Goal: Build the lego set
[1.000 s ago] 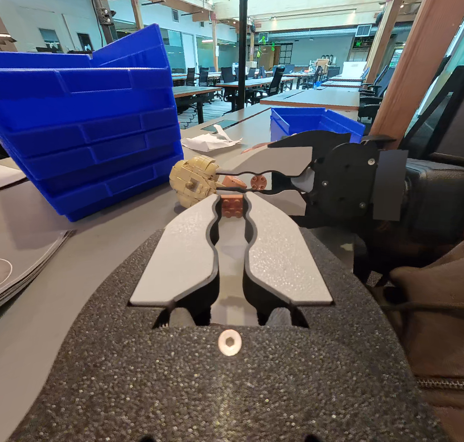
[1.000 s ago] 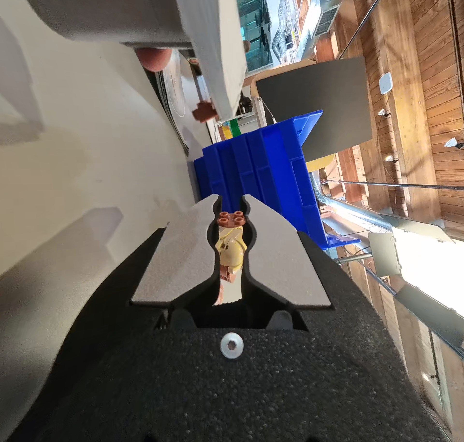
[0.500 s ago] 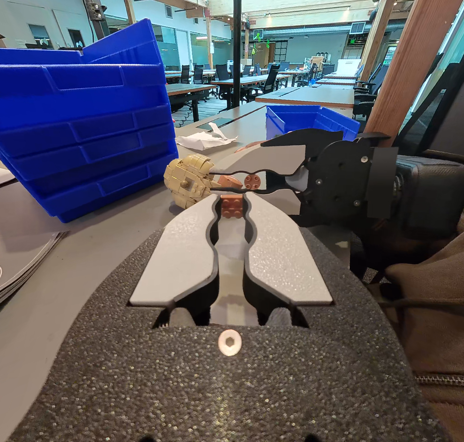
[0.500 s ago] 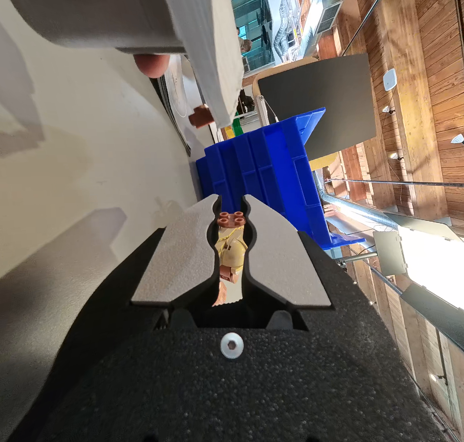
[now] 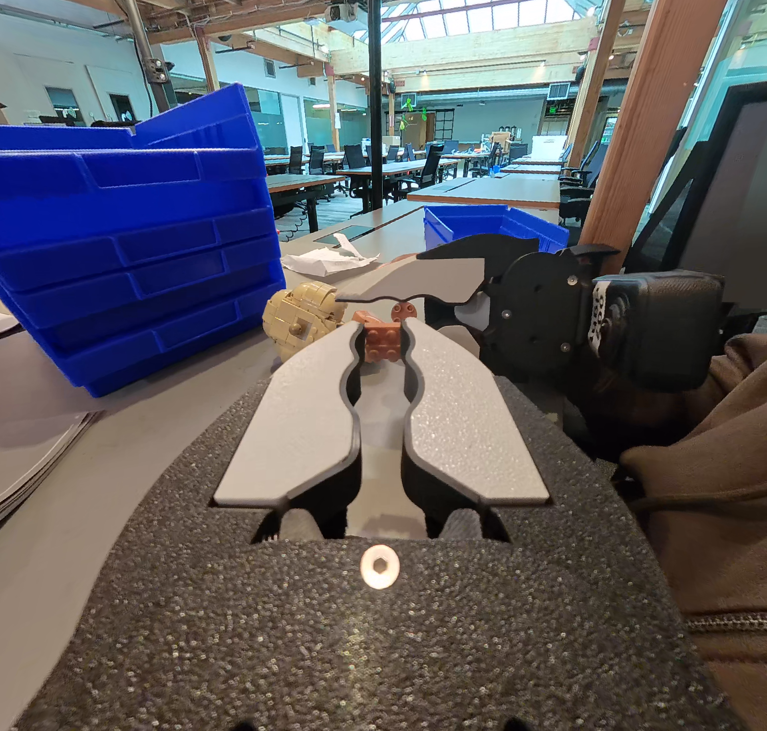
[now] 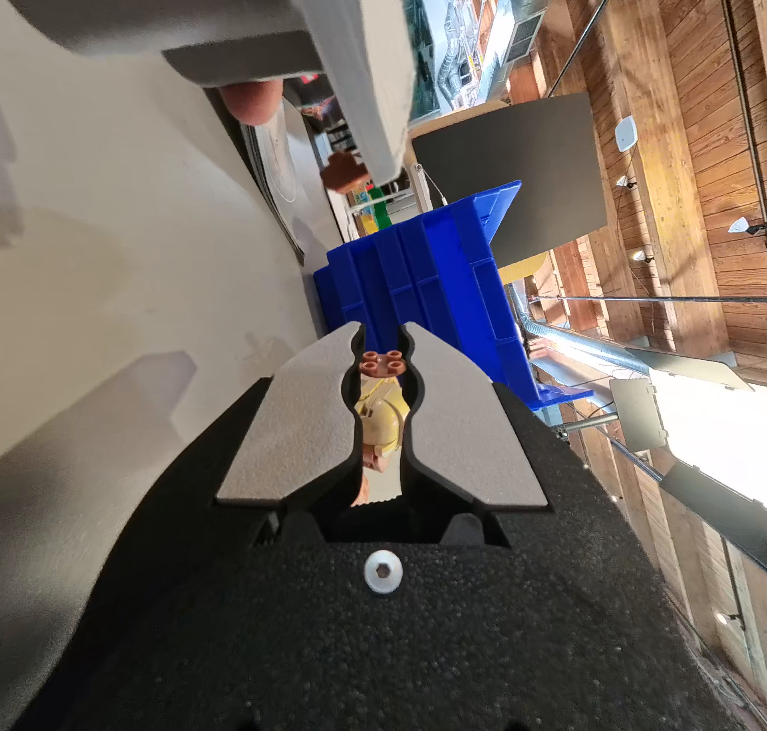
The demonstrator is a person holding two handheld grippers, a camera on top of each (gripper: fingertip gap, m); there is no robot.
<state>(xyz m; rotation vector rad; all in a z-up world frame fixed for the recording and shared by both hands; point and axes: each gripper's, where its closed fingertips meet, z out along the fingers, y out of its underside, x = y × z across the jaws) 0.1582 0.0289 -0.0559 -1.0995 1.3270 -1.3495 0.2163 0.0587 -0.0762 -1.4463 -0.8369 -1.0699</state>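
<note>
While jaws stay clamped | brown brick [image 5: 382,342] nearer tan assembly [image 5: 305,321]

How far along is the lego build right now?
Done: a tan ball-like assembly stands on the table. In hand: the left tongs grip a brown brick; the right tongs grip a tan figure with a brown round plate. Left: joining them; they are still apart.

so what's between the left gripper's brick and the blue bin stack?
Left wrist view: the tan lego ball sits between the brown brick and the blue bin stack.
</note>
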